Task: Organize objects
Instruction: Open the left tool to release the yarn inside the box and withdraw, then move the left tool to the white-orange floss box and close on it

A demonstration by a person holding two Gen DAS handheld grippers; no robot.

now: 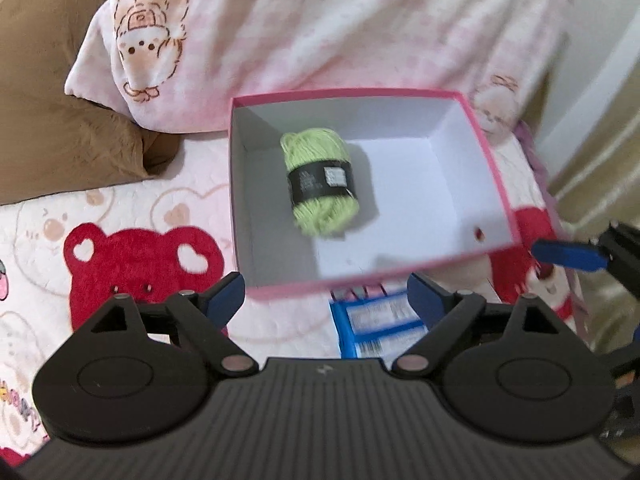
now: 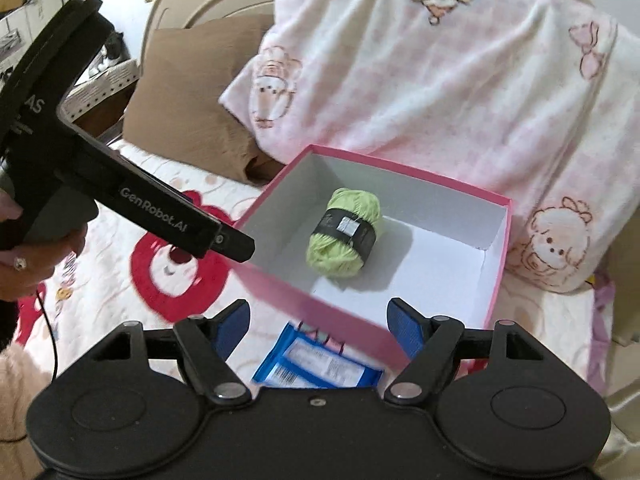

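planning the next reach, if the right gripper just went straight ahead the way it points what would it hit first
Probably the near wall of the pink box, just beyond the open right gripper; the blue packet lies lower, likely beneath its path. Depth is uncertain.

Both wrist views look down, close, sharing pink box (image 1: 496,184) (image 2: 500,264)

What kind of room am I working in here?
Most likely a bedroom: the pink box sits on a cartoon-print bedsheet, with a brown pillow and a fleece blanket behind it.
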